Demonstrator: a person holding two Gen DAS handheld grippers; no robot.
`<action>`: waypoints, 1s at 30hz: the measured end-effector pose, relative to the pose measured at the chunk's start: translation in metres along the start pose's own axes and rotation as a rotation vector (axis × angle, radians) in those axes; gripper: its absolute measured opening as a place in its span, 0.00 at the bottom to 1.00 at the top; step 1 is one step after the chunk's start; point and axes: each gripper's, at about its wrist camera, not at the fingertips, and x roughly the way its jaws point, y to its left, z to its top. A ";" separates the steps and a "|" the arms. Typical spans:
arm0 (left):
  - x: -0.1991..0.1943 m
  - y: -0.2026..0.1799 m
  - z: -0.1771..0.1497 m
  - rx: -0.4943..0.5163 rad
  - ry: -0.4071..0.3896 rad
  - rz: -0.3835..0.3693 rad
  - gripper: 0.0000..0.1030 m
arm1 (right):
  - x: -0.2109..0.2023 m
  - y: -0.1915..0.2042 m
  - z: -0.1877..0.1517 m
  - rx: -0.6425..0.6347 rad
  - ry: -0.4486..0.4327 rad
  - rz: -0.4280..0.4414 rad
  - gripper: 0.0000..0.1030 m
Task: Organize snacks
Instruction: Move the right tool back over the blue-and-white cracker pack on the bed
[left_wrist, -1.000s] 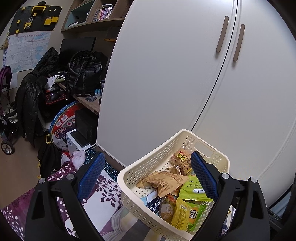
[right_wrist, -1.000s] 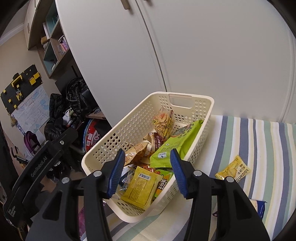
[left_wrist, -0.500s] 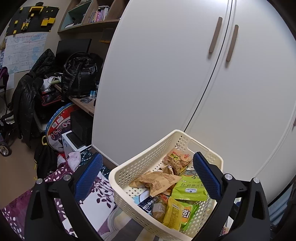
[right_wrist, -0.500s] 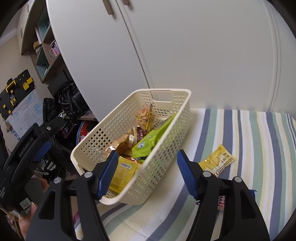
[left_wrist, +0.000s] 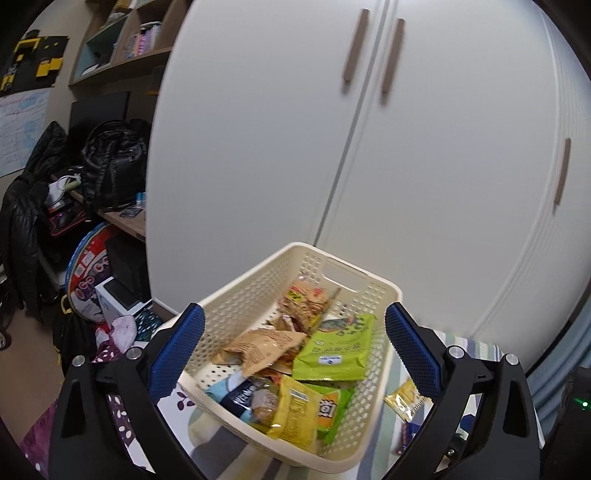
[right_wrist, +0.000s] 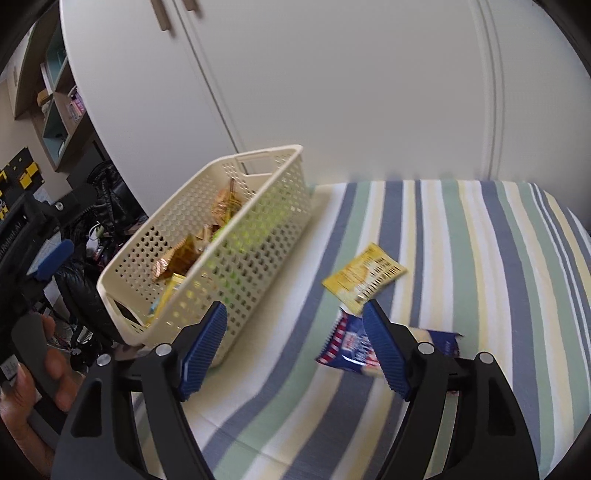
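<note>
Snacks (left_wrist: 334, 354) fill the basket (left_wrist: 236, 299); only the gaping right claw (right_wrist: 295, 347) shows a blue packet (right_wrist: 351, 349)

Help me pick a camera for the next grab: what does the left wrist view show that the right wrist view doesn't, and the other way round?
Only the left wrist view looks down into the basket: green packet, brown packet, yellow packet, with the open left gripper over them. Only the right wrist view shows the blue and red packet on the striped cloth, in front of the open right gripper. Both show the basket and the loose yellow sachet beside it.
</note>
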 end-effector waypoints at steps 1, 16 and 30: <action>0.001 -0.005 -0.002 0.012 0.007 -0.012 0.97 | -0.001 -0.005 -0.002 0.006 0.003 -0.009 0.73; 0.015 -0.042 -0.022 0.088 0.121 -0.165 0.97 | 0.006 -0.091 -0.028 0.170 0.103 -0.104 0.74; 0.013 -0.062 -0.028 0.155 0.117 -0.188 0.97 | 0.018 -0.083 -0.034 0.342 0.271 0.155 0.82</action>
